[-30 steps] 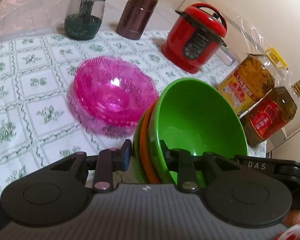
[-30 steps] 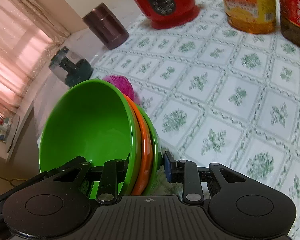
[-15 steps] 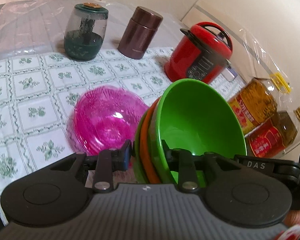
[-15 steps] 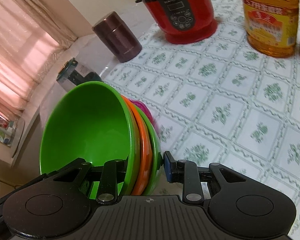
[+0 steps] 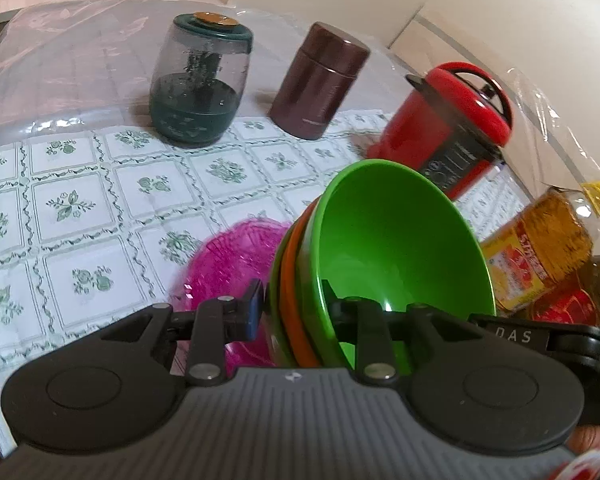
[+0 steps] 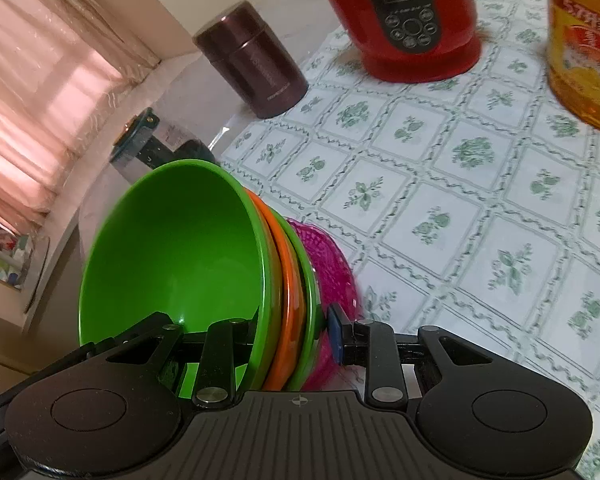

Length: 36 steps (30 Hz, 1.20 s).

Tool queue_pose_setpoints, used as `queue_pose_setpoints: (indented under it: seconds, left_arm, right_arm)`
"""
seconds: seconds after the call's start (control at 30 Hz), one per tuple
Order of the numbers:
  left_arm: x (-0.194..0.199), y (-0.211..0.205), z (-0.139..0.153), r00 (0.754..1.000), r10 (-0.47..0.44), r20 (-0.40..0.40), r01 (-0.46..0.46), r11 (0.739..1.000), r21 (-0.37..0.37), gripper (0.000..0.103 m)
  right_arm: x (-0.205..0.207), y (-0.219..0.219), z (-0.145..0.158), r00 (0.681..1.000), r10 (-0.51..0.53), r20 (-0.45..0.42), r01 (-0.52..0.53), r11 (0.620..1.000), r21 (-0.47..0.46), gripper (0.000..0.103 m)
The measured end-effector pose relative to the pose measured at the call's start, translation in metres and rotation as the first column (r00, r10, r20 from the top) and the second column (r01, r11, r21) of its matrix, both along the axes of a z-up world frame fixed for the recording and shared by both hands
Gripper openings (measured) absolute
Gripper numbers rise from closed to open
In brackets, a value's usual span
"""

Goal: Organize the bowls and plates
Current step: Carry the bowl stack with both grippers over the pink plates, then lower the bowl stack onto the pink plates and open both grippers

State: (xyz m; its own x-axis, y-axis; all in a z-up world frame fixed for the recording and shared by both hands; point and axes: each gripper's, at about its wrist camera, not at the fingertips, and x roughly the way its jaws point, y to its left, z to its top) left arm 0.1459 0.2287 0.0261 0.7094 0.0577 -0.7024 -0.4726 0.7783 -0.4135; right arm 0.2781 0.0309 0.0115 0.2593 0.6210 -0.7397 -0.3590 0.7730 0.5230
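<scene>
Here we pinch the nested bowl stack with both tools: the left tool grips one side of its rims, the right tool the opposite side. The stack hangs tilted above the pink bowl, which rests on the surface beneath it.

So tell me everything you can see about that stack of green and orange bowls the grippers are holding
The stack of bowls is three nested pieces: a green bowl innermost, an orange one behind it, another green one outermost. They look like smooth, glossy plastic, and the inner bowl is empty. The stack is tipped on its side. The left gripper and the right gripper each clamp its rims, one finger inside, one outside. The pink bowl lies on the tablecloth behind it; whether they touch is unclear.
</scene>
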Motion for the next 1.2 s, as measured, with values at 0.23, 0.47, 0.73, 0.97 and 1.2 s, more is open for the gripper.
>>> queue_pose_setpoints:
  seconds: [0.23, 0.47, 0.73, 0.97, 1.2]
  left_arm:
    - [0.013, 0.020, -0.019, 0.999, 0.019, -0.028, -0.019, 1.000, -0.001, 0.024]
    - [0.020, 0.029, -0.032, 0.999, 0.025, -0.048, -0.024, 1.000, 0.008, 0.024]
    - [0.022, 0.028, -0.037, 0.998, 0.027, -0.050, -0.026, 1.000, 0.012, 0.024]
    - [0.022, 0.029, -0.040, 0.998, 0.028, -0.049, -0.028, 1.000, 0.001, 0.027]
    - [0.014, 0.029, -0.038, 0.998, 0.061, -0.002, -0.061, 0.998, -0.010, 0.027]
  right_arm:
    - [0.018, 0.025, -0.021, 0.999, 0.020, -0.030, -0.021, 1.000, -0.011, 0.029]
    - [0.027, 0.034, -0.039, 0.998, 0.026, -0.061, -0.027, 0.999, -0.018, 0.029]
    - [0.032, 0.033, -0.047, 0.996, 0.040, -0.074, -0.041, 0.999, -0.017, 0.029]
    - [0.031, 0.032, -0.048, 0.996, 0.048, -0.071, -0.049, 0.999, -0.001, 0.032]
    - [0.028, 0.028, -0.044, 0.998, 0.050, -0.049, -0.049, 0.999, 0.016, 0.055]
